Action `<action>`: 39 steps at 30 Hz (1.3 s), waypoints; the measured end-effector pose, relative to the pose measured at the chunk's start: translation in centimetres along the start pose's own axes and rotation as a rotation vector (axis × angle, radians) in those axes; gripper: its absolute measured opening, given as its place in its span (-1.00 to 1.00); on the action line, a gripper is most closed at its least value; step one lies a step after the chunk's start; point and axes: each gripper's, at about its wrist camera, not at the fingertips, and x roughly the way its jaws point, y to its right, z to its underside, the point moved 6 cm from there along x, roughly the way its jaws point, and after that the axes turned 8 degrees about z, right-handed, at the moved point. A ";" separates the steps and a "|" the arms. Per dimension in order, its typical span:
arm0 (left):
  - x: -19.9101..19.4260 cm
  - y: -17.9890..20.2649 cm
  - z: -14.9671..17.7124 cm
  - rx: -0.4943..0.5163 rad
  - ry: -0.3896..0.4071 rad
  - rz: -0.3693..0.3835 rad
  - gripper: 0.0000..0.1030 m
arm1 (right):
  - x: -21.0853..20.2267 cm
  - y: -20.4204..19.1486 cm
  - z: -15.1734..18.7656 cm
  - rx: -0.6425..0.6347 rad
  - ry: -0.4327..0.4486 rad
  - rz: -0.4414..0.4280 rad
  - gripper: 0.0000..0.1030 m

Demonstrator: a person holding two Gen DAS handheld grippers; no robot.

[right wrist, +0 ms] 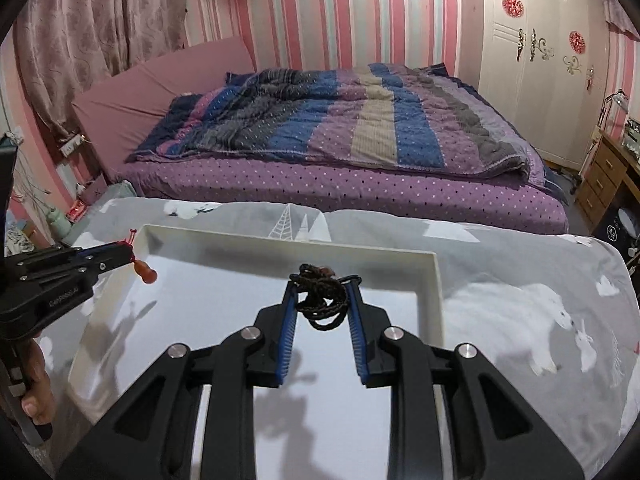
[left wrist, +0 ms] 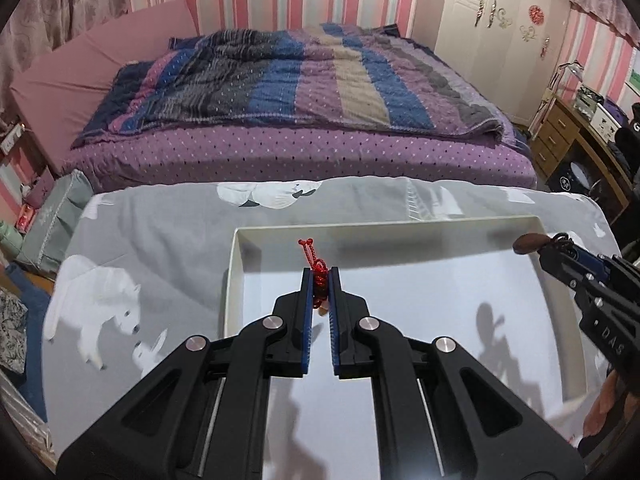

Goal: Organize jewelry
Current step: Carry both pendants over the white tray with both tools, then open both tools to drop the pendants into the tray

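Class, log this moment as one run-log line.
left gripper: shut on red cord pendant | right gripper: shut on dark cord necklace | both above white tray

Left gripper point(left wrist: 320, 280) jaws pinch red cord pendant point(left wrist: 319, 276) above white tray point(left wrist: 232, 280).

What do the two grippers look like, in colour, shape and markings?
Both the left gripper and the right gripper are black angular linkages with silver round pivot pins. Their fingers carry blue ribbed pads. White lettering marks the sides; no cables show.
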 end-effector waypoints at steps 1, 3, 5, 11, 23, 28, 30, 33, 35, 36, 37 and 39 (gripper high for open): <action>0.7 -0.3 -0.3 -0.010 -0.010 0.001 -0.90 | 0.7 -0.2 -0.1 0.000 -0.013 0.001 -0.52; 2.1 -0.7 -0.7 -0.029 -0.028 0.001 -0.90 | 1.7 -0.5 -0.1 0.004 -0.037 0.004 -0.52; 3.0 -0.6 -0.8 -0.026 -0.039 -0.005 -0.90 | 3.0 -0.7 -0.3 -0.002 -0.057 0.014 -0.52; 4.8 -0.6 -0.5 -0.033 -0.075 -0.017 -0.90 | 5.5 -0.5 0.7 -0.035 -0.127 0.056 -0.52; 6.9 -0.5 0.4 -0.030 -0.130 -0.031 -0.89 | 7.9 0.0 1.4 -0.029 -0.226 0.052 -0.47; 6.8 -0.2 0.4 -0.022 -0.135 -0.041 -0.63 | 8.0 0.4 1.2 -0.020 -0.252 0.038 -0.32; 6.2 -0.1 0.3 -0.028 -0.118 -0.040 -0.18 | 7.7 0.7 1.1 -0.020 -0.245 0.040 -0.04; 4.8 0.2 0.0 -0.021 -0.082 -0.047 0.18 | 7.0 0.7 0.9 -0.034 -0.229 0.042 -0.01; 3.7 0.5 0.0 -0.022 -0.072 -0.033 0.19 | 6.1 1.0 0.7 -0.025 -0.215 0.042 -0.01; 3.3 0.7 -0.1 -0.022 -0.067 -0.032 0.22 | 5.7 1.1 0.6 -0.021 -0.210 0.042 -0.01; 2.7 0.9 -0.1 -0.019 -0.058 -0.036 0.36 | 5.0 1.3 0.4 -0.016 -0.196 0.041 -0.01; 1.1 1.0 -0.2 -0.011 -0.024 -0.056 0.67 | 3.8 1.6 0.1 -0.017 -0.169 0.045 0.05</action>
